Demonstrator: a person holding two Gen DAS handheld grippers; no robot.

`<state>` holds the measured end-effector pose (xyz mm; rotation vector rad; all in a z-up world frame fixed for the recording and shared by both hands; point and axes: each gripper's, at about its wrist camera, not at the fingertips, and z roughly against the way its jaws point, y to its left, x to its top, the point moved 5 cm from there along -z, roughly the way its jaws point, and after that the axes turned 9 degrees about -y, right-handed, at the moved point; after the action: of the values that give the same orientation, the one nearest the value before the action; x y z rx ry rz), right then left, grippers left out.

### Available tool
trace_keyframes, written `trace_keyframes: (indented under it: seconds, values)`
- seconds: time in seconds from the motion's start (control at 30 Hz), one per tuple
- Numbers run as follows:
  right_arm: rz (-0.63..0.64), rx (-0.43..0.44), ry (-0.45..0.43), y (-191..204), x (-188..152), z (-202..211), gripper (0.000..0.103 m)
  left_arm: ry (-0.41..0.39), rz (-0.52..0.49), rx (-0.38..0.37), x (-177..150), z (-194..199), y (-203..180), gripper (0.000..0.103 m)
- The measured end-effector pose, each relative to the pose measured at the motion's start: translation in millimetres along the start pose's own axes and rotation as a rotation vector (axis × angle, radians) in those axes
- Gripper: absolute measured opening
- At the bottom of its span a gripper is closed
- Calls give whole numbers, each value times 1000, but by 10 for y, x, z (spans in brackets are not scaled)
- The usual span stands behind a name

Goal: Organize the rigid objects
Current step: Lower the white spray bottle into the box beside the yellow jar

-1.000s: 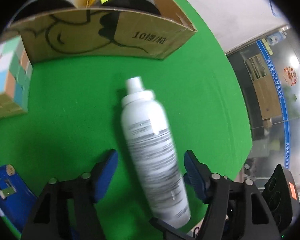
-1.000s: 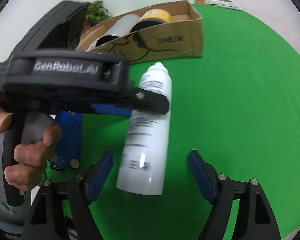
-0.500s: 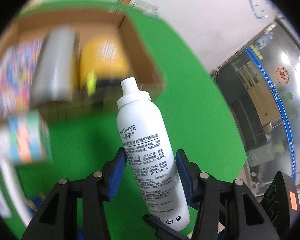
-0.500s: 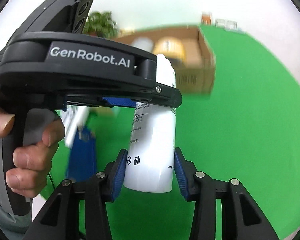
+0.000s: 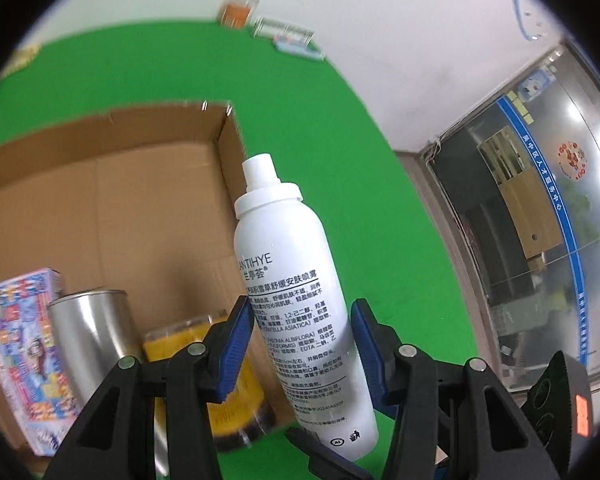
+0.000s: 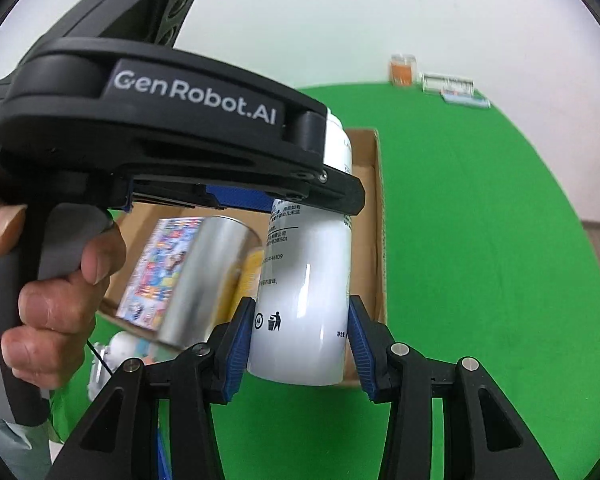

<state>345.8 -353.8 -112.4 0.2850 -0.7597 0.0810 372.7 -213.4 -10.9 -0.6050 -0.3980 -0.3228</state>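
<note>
A white spray bottle (image 5: 296, 300) with black print is held in the air above the right end of an open cardboard box (image 5: 112, 208). My left gripper (image 5: 302, 344) is shut on its middle. My right gripper (image 6: 298, 340) is shut on its base end (image 6: 300, 320). Inside the box lie a silver can (image 5: 92, 328), a yellow tub (image 5: 220, 384) and a colourful printed carton (image 5: 20, 344). In the right wrist view the left gripper's black body (image 6: 160, 140) and the hand holding it fill the left side and hide part of the bottle.
The box stands on a green table cover (image 6: 480, 240). Small items, an orange container (image 6: 402, 70) and flat packets (image 6: 456, 88), sit at the far table edge by the white wall. A white toy-like object (image 6: 116, 356) lies left of the box. A glass partition (image 5: 540, 208) is at right.
Both grippers closed on the bottle, which lay on the green cover. They lifted it and carried it over the open box, so the box's inside now shows below.
</note>
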Motion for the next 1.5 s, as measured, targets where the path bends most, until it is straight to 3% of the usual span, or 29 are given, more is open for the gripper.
trace_keyframes:
  seconds: [0.27, 0.7, 0.77, 0.9, 1.07, 1.1, 1.13, 1.17, 1.47, 1.5]
  values:
    - [-29, -52, 103, -213, -251, -532, 43, 121, 47, 1, -180, -618, 207, 49]
    - [-61, -21, 54, -329, -379, -350, 45, 110, 59, 29, -239, -578, 204, 49]
    - [-31, -27, 48, -208, -314, -398, 44, 114, 48, 37, -223, -564, 198, 49]
    - [3, -56, 59, -142, -323, -465, 44, 128, 24, 52, -119, -580, 206, 49]
    - [33, -94, 72, -69, -319, -570, 43, 70, 26, 117, 125, -630, 379, 49]
    - [39, -105, 77, -72, -309, -598, 43, 86, 35, 122, 131, -673, 414, 42]
    - [47, -110, 75, -79, -282, -623, 43, 104, 35, 116, 129, -727, 434, 18]
    - [55, -116, 78, -59, -276, -633, 43, 122, 30, 111, 117, -768, 435, 7]
    - [89, -116, 88, 95, -252, -536, 45, 141, 3, 110, 108, -815, 396, 4]
    - [99, -112, 79, 107, -248, -498, 42, 142, 7, 107, 111, -815, 396, 4]
